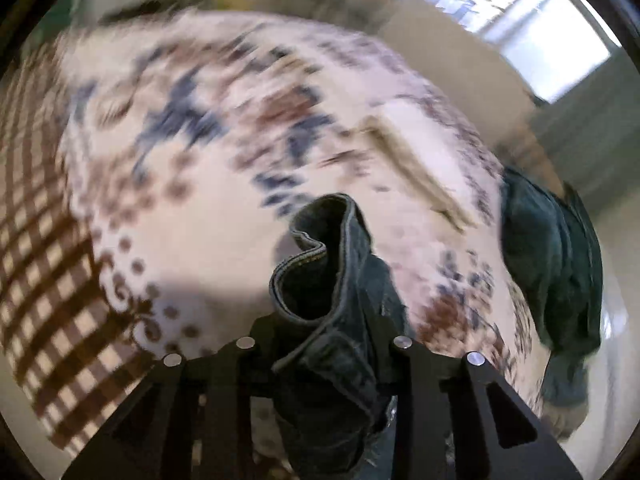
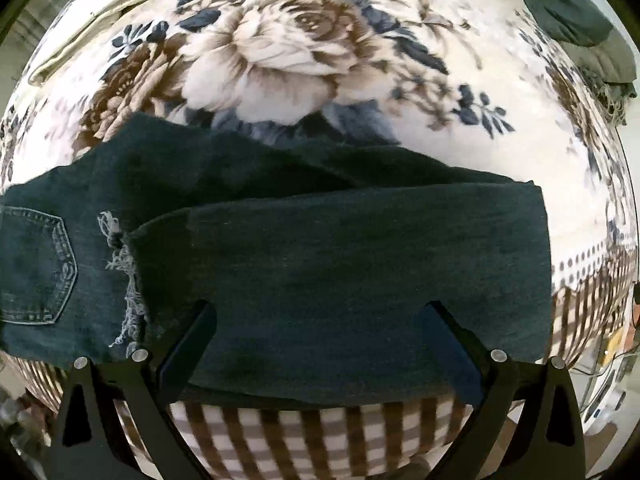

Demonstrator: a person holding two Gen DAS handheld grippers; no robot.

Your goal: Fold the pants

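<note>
Looks like a home bedroom: bed covered by a floral blanket (image 2: 288, 52) with brown checked border (image 2: 304, 436), folded cream cloth (image 2: 100, 20) and dark clothes (image 2: 576, 16) lying on it, bright window (image 1: 520, 28) behind, pale walls.

A floral blanket (image 2: 280, 52) bears folded beige cloth (image 2: 100, 20) and dark-green garments (image 2: 572, 16).
</note>
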